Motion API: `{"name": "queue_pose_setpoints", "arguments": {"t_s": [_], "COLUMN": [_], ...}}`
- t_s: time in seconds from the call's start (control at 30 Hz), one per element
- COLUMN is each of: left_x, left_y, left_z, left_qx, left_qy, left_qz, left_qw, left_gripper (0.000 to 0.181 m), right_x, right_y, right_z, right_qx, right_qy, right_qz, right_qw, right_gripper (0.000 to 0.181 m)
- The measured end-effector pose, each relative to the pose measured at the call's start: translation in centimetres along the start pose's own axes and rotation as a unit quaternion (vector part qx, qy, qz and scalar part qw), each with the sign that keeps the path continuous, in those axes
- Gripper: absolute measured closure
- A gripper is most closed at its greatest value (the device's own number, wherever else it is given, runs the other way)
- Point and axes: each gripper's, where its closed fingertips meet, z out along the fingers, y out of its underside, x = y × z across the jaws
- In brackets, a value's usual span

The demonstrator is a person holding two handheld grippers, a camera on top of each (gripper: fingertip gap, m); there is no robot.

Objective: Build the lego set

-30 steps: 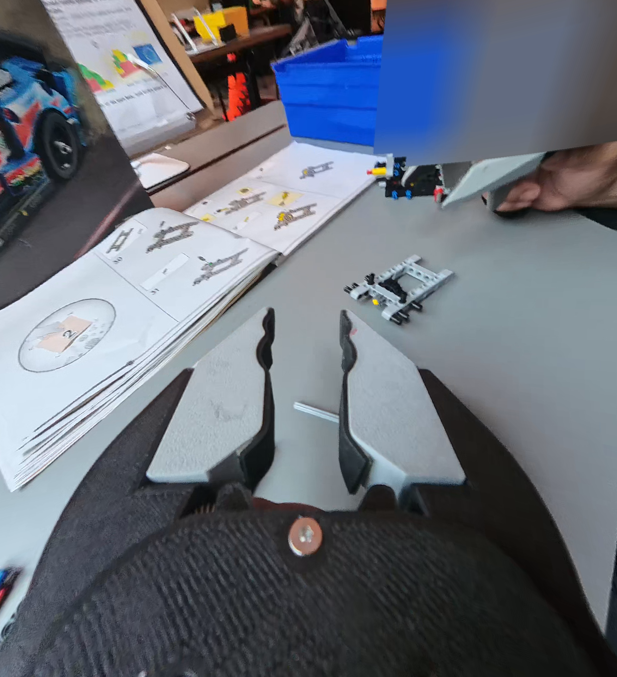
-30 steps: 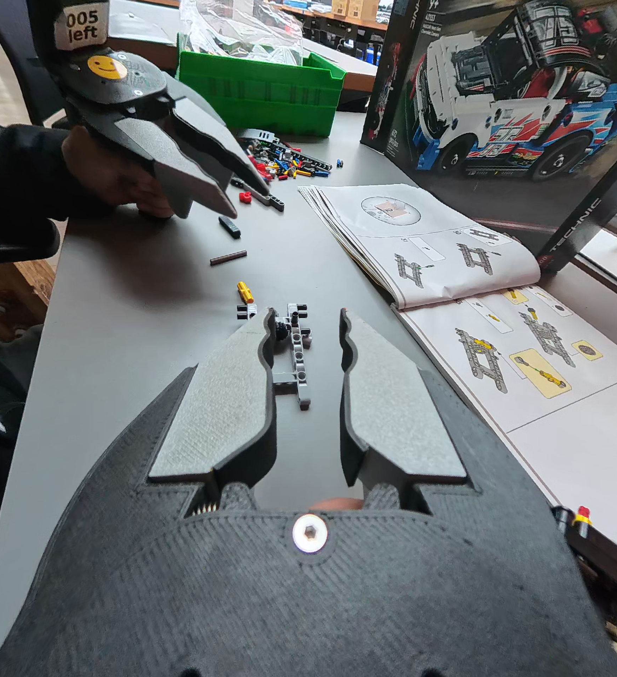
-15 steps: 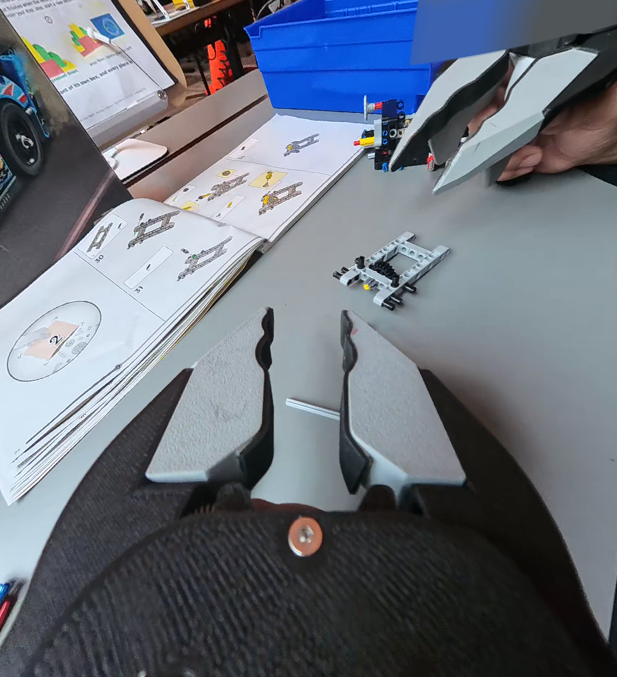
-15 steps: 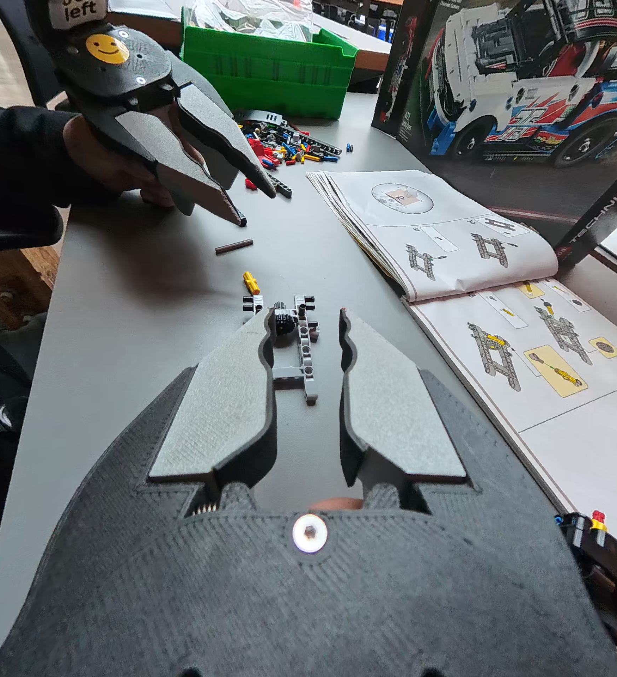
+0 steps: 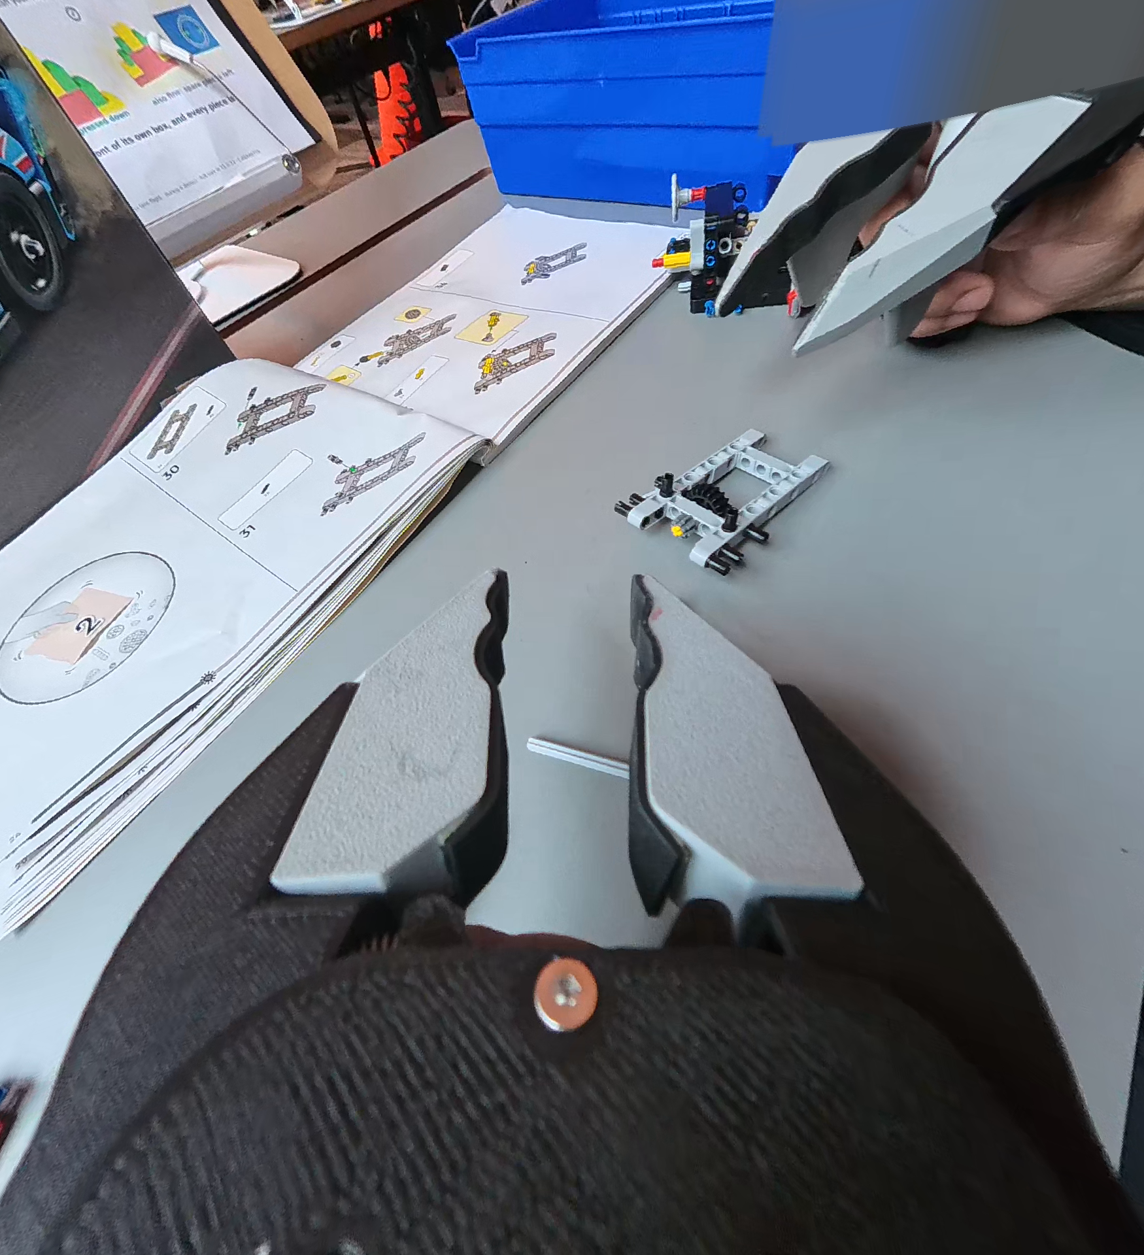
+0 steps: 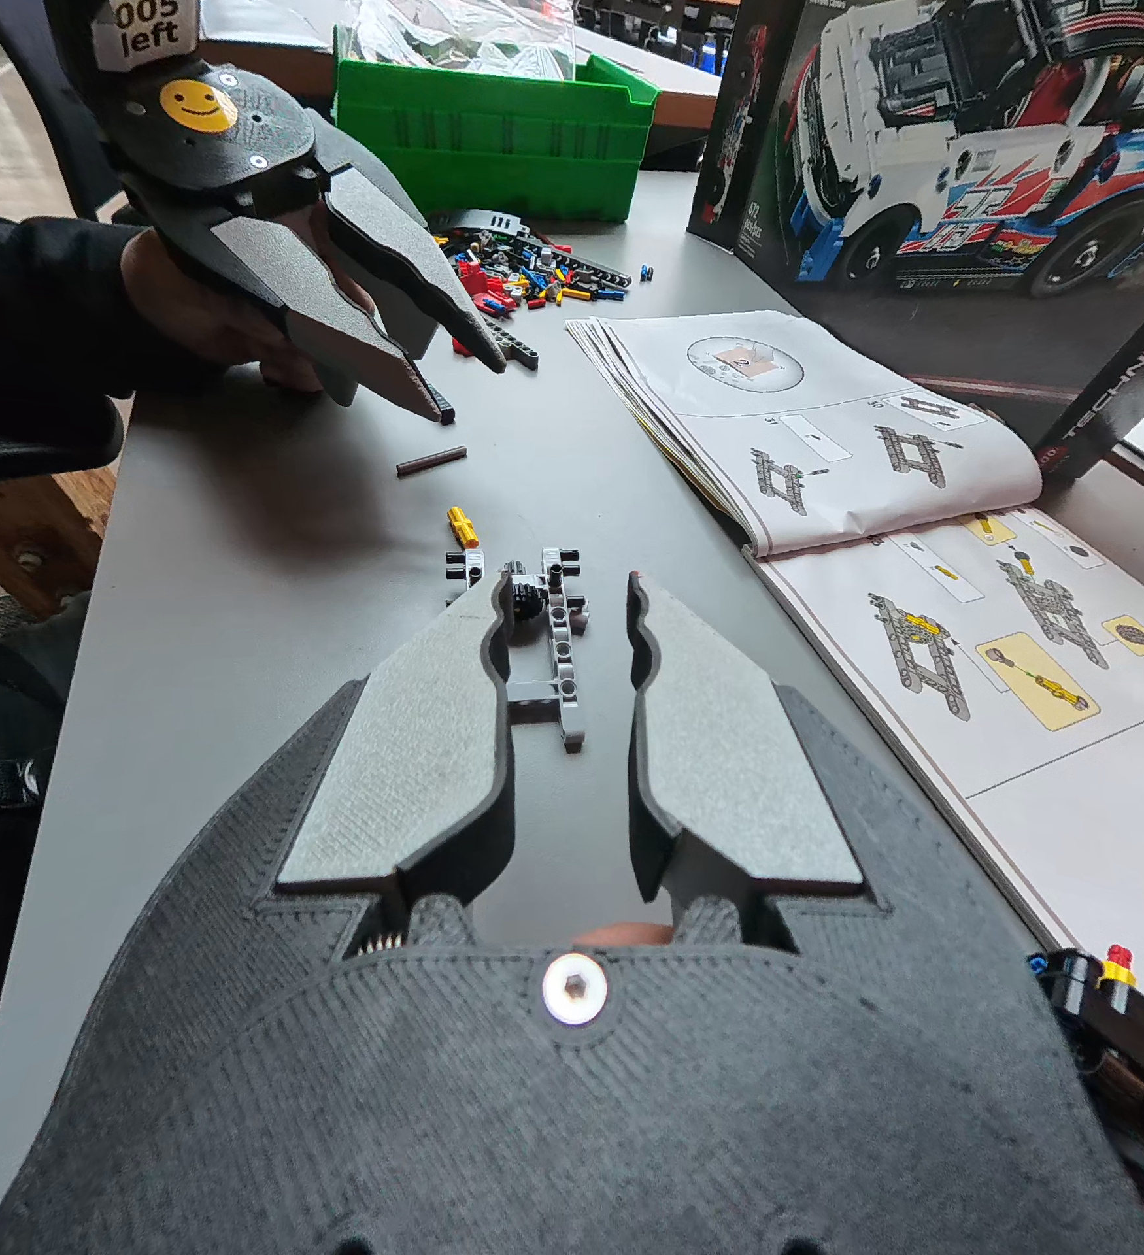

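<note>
A grey lego frame (image 5: pixel 725 496) with a black gear and black pins lies flat on the grey table (image 5: pixel 963 611). My left gripper (image 5: pixel 569 597) is open and empty, above a thin axle rod (image 5: pixel 576 757), with the frame ahead to its right. My right gripper (image 6: pixel 566 597) is open and empty, and the frame (image 6: pixel 559 645) lies between its fingertips on the table. In the right wrist view the left gripper (image 6: pixel 471 390) hovers over the axle rod (image 6: pixel 431 460). A yellow pin (image 6: pixel 464 528) and a small grey connector (image 6: pixel 466 565) lie beside the frame.
An open instruction booklet (image 5: pixel 250 543) lies left of the frame, also in the right wrist view (image 6: pixel 827 441). Behind it stands the set's box (image 6: pixel 963 170). A pile of loose parts (image 6: pixel 528 271) sits before a green bin (image 6: pixel 488 163). A blue bin (image 5: pixel 610 102) and a small black sub-assembly (image 5: pixel 712 251) are far. About 12 centimeters separates my left fingertips from my right. The left tips stand about 6 centimeters off the thin axle rod (image 5: pixel 576 757). It is also in sight in the right wrist view (image 6: pixel 436 459).
The right gripper has come down and leftward into the left wrist view, closer to the frame. The left gripper has edged toward the axle. Both stay open.
</note>
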Motion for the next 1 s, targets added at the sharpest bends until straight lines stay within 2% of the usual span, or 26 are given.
{"name": "queue_pose_setpoints", "arguments": {"t_s": [0.43,0.7,0.87,1.0], "left_x": [-0.4,0.0,0.2,0.9], "left_y": [0.1,4.7,4.6,4.0], "left_z": [-0.2,-2.8,-4.8,-5.0], "left_qx": [-0.003,-0.128,-0.112,-0.096], "left_qy": [-0.009,-0.025,-0.027,-0.022], "left_qz": [-0.011,0.056,0.016,-0.007], "left_qw": [1.0,0.99,0.993,0.995], "left_gripper": [0.147,0.146,0.146,0.147], "right_x": [0.0,-1.1,-2.0,-2.2], "right_y": [0.0,0.3,1.5,2.9], "right_z": [0.0,0.1,0.9,1.7], "right_qx": [-0.001,-0.011,-0.055,-0.108], "right_qy": [-0.001,-0.02,-0.023,-0.016], "right_qz": [0.0,-0.03,-0.066,-0.087], "right_qw": [1.0,0.999,0.996,0.99], "right_gripper": [0.152,0.149,0.142,0.133]}}
